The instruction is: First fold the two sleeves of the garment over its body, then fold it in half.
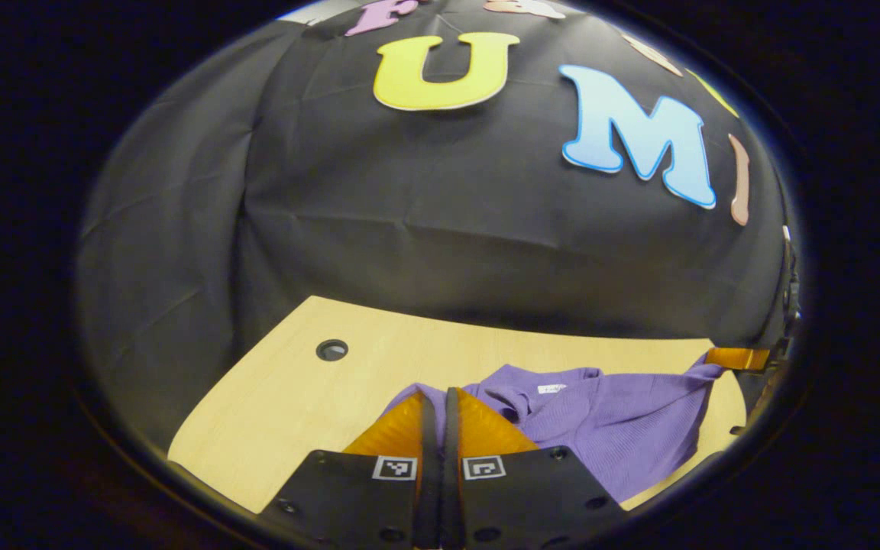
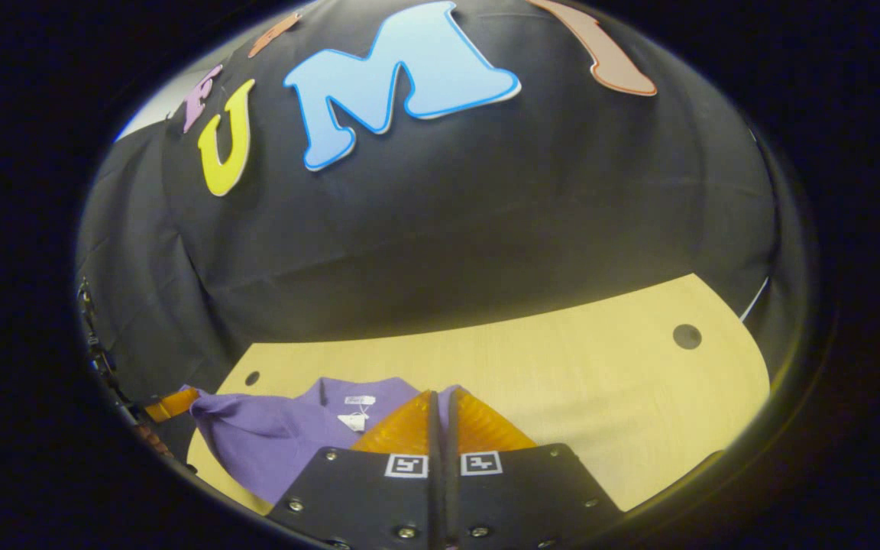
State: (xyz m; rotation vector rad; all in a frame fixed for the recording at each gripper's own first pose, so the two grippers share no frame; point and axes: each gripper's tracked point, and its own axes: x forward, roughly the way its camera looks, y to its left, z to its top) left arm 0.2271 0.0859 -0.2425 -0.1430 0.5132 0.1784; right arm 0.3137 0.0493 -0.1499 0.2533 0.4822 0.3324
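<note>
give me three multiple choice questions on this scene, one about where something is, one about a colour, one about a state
1. Where does the garment lie?
A. on the wooden table
B. on the floor
C. hung on the booth's wall

2. What colour is the garment?
A. green
B. purple
C. white

3. How do the fingers of the left gripper stand?
A. spread wide apart
B. closed together, with purple cloth at their tips
C. closed on a cup

Answers:
1. A: in both views the cloth is spread on the pale wood tabletop.
2. B: the fabric is purple in the left gripper view and in the right gripper view.
3. B: the two fingers meet along a thin line, with a bit of purple cloth at their tips; whether that cloth is pinched between them I cannot tell. The right gripper looks closed the same way.
</note>
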